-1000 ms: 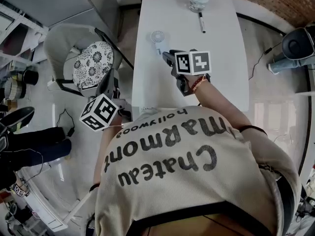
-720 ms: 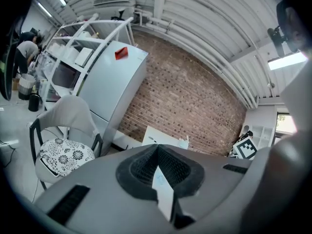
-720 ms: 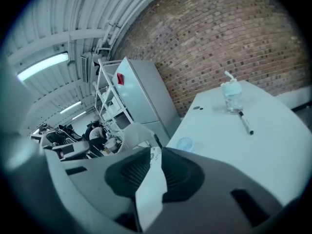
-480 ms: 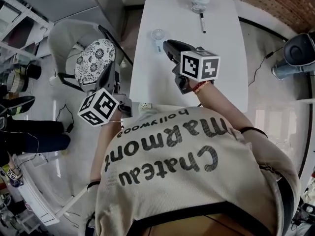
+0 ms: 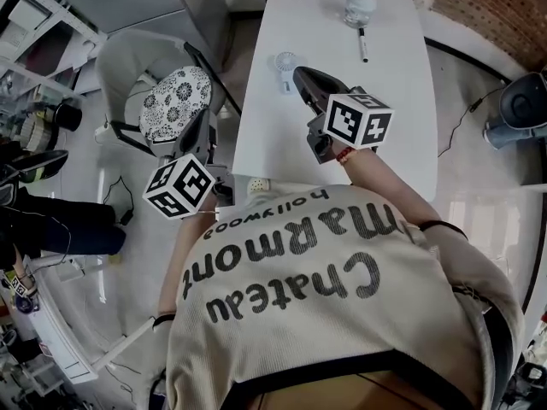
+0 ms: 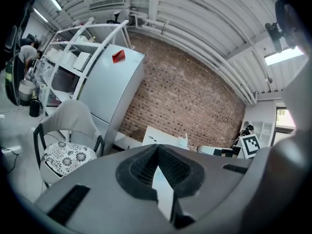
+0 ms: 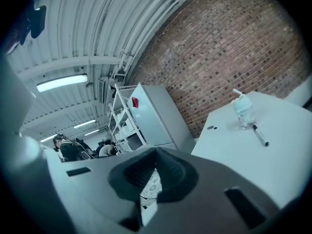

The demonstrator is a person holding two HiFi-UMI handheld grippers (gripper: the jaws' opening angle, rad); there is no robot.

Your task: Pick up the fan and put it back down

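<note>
A small white fan [image 5: 285, 64] lies on the white table [image 5: 393, 101], near its left edge. My right gripper [image 5: 301, 75] hangs above the table just right of the fan, tips toward the far end. Its jaws have just been closing and now meet with nothing between them; in the right gripper view the right gripper [image 7: 156, 152] shows only a slit. The fan is hidden in both gripper views. My left gripper [image 5: 202, 126] is held off the table's left side, over the floor. In the left gripper view the left gripper [image 6: 157, 147] has its tips together, holding nothing.
A clear bottle [image 5: 361, 2] and a black marker [image 5: 364, 48] sit at the table's far end, also seen as the bottle [image 7: 242, 112] and marker [image 7: 259, 135]. A chair with a patterned cushion [image 5: 175, 101] stands left of the table. A white fridge [image 6: 109, 94] stands by the brick wall.
My right gripper has risen off the table beside the fan and tipped up toward level, its jaws shutting empty. The fan stays lying on the table. The left gripper lifted slightly.
</note>
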